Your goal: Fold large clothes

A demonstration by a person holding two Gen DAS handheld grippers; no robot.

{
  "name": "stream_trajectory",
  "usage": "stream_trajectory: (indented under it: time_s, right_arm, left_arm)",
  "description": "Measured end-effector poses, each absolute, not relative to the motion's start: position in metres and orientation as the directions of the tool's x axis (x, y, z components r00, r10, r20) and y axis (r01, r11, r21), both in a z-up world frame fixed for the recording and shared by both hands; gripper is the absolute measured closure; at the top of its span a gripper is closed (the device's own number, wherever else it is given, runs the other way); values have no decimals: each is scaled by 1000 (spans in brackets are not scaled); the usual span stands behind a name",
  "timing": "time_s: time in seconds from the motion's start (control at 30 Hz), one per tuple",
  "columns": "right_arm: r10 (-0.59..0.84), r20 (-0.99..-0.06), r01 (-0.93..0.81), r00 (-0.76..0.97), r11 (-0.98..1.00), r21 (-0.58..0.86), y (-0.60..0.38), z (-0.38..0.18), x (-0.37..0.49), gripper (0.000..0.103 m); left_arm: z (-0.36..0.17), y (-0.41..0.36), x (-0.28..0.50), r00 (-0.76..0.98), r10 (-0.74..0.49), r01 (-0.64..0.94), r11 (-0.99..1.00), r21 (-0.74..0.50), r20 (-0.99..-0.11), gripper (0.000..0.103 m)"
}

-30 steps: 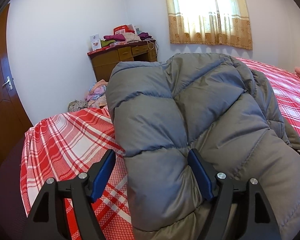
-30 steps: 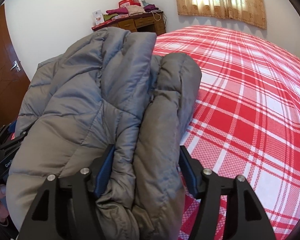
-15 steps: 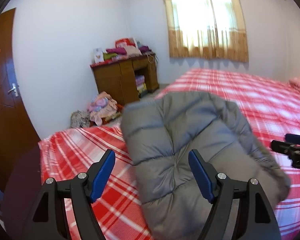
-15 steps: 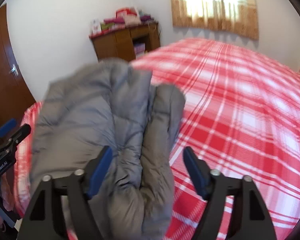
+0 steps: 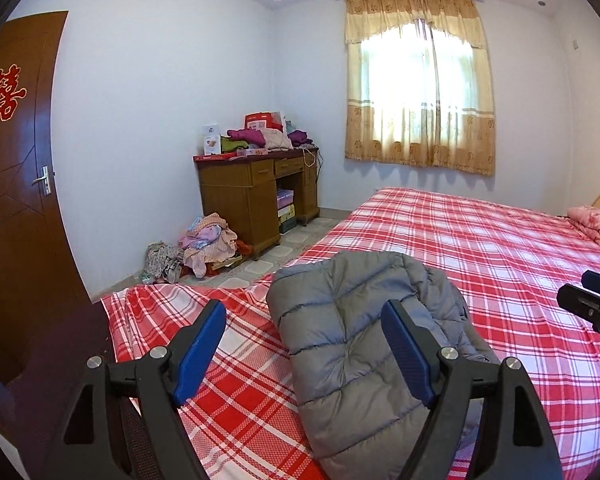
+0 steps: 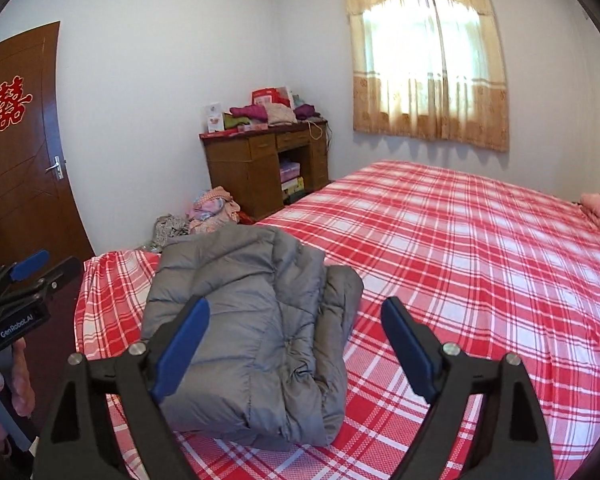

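The grey puffer jacket (image 6: 256,328) lies folded into a thick bundle on the near corner of the bed (image 6: 480,248), on the red plaid sheet. Both grippers are above it and apart from it. The right gripper (image 6: 296,344) has its jaws wide apart and empty; they have just been opening, and the jacket is seen between them only because it lies lower, with no pad touching it. The left gripper (image 5: 304,352) is also open and holds nothing; its jaws have widened a little too.

The long axis of the bundle runs away from the fingers, toward the far side of the bed, and the bundle sits below and in front of both hands. In the right wrist view it lies more under the left finger, in the left wrist view more under the right finger, so it is between the two hands (neither looks clearly nearer).

I judge the fold of this piece as finished. Around it the sheet is free; a pink pillow (image 5: 598,228) lies well apart at the far side. The wooden desk (image 5: 256,196) and a heap of clothes (image 5: 204,248) on the floor are beyond the bed and do not stand in the way
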State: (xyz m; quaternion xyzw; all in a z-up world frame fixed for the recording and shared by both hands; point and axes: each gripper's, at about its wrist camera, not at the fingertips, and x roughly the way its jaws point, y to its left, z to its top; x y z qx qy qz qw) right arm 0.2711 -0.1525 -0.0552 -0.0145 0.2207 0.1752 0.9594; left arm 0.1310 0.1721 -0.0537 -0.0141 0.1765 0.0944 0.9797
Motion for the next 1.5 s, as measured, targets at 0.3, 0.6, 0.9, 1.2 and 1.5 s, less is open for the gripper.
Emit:
stream_trajectory:
  time_s: [0.3, 0.6, 0.9, 1.2, 1.5]
  right_arm:
    - [340, -431, -352, 836, 934, 54, -154, -56, 271, 13]
    - [347, -439, -358, 829, 932, 61, -155, -60, 269, 13]
    - [352, -438, -360, 827, 931, 68, -154, -61, 268, 13]
    - [354, -439, -362, 826, 930, 70, -154, -62, 268, 13]
    - [354, -439, -361, 826, 930, 71, -153, -63, 268, 13]
  left_arm:
    - [-55, 177, 133, 917, 171, -195, 980, -30, -360, 22]
    - [-55, 177, 132, 919, 168, -191, 981, -31, -358, 22]
    - [-55, 177, 132, 918, 166, -189, 981, -31, -360, 22]
    - [-56, 176, 132, 919, 163, -186, 982, -29, -360, 22]
    - [-55, 175, 133, 919, 162, -185, 982, -29, -359, 22]
